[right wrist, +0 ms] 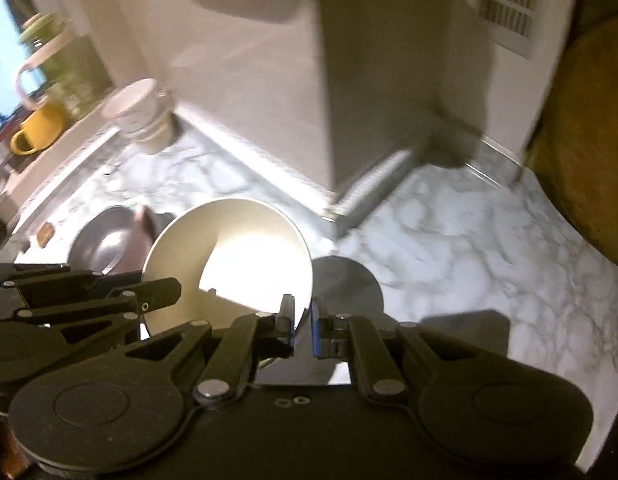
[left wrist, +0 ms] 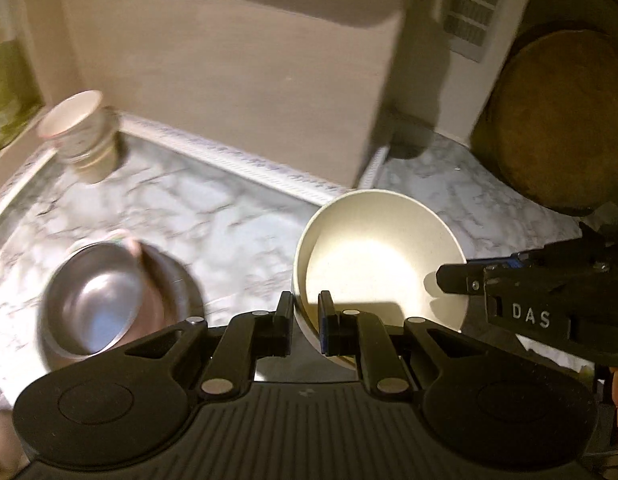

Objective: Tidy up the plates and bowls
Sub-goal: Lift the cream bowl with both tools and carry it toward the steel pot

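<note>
Cream bowl [left wrist: 379, 252] above marble counter [left wrist: 189, 216]; left hand-held gripper [left wrist: 305, 312], right hand-held gripper [right wrist: 300, 320] each clamped on opposite rim.

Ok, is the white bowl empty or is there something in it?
Empty. Both wrist views look into the white bowl, gripped at its rim by the left hand-held gripper and right hand-held gripper; only bare, glaring interior shows.

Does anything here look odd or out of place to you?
Yes: the cream bowl is off the marble counter, tilted, its rim pinched by both the left gripper and the right gripper. The paper cups by the wall lean sideways too.
</note>
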Demonstrator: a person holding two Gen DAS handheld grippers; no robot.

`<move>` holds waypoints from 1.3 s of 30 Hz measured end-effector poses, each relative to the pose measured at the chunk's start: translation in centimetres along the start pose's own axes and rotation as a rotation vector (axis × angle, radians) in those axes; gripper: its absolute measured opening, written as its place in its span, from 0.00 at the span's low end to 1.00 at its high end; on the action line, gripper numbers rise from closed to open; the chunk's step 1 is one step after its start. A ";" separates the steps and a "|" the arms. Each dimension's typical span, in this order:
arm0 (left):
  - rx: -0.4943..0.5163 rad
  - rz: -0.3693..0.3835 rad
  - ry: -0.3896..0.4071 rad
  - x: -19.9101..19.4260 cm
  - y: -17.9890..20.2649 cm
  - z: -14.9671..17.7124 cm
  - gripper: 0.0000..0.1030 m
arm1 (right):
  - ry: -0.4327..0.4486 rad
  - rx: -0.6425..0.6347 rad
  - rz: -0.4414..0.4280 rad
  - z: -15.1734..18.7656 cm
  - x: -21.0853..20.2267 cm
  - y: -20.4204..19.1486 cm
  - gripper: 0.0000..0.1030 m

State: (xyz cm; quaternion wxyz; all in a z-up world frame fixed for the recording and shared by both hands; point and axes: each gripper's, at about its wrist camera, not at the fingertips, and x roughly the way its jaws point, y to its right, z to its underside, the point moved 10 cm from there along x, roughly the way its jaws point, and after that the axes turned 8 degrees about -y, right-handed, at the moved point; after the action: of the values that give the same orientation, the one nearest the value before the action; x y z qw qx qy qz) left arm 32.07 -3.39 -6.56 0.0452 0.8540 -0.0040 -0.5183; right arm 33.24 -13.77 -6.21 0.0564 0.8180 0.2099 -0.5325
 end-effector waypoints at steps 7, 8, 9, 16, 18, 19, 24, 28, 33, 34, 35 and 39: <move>-0.075 -0.053 0.021 -2.6 -6.1 1.0 0.11 | 0.011 -0.102 -0.034 -1.7 0.0 -6.3 0.08; -0.084 -0.060 0.024 -2.9 -7.0 1.1 0.11 | 0.013 -0.115 -0.039 -2.0 0.1 -7.3 0.08; -0.096 -0.069 0.026 -3.2 -7.8 1.2 0.11 | 0.016 -0.129 -0.044 -2.4 0.2 -8.3 0.08; -0.177 -0.133 0.023 -4.2 -14.2 1.3 0.11 | 0.005 -0.205 -0.086 -4.3 2.1 -14.7 0.08; -0.199 -0.146 0.018 -4.2 -15.8 1.3 0.11 | -0.003 -0.221 -0.099 -4.8 2.8 -16.2 0.08; -0.205 -0.153 0.016 -4.1 -16.5 1.3 0.11 | -0.009 -0.228 -0.104 -5.0 3.2 -16.9 0.08; -0.236 -0.178 -0.002 -3.4 -19.6 0.9 0.11 | -0.031 -0.249 -0.120 -6.3 4.9 -19.4 0.08; -0.252 -0.176 -0.039 -2.0 -21.4 0.7 0.11 | -0.061 -0.260 -0.121 -7.0 6.8 -20.7 0.08; -0.247 -0.178 -0.088 0.2 -22.5 0.7 0.11 | -0.116 -0.274 -0.110 -7.0 9.0 -21.2 0.09; -0.246 -0.176 -0.097 0.6 -22.6 0.7 0.11 | -0.125 -0.275 -0.109 -7.0 9.3 -21.3 0.09; -0.242 -0.172 -0.107 1.0 -22.7 0.6 0.11 | -0.133 -0.275 -0.106 -7.0 9.7 -21.3 0.09; -0.216 -0.165 -0.146 2.4 -22.9 0.6 0.11 | -0.167 -0.278 -0.096 -6.8 10.9 -21.2 0.09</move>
State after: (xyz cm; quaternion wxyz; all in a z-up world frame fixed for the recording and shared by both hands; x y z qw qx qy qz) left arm 31.71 19.29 -10.85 0.0935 0.8017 0.1185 -0.5784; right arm 34.24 10.68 -10.25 0.1608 0.7441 0.3152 -0.5666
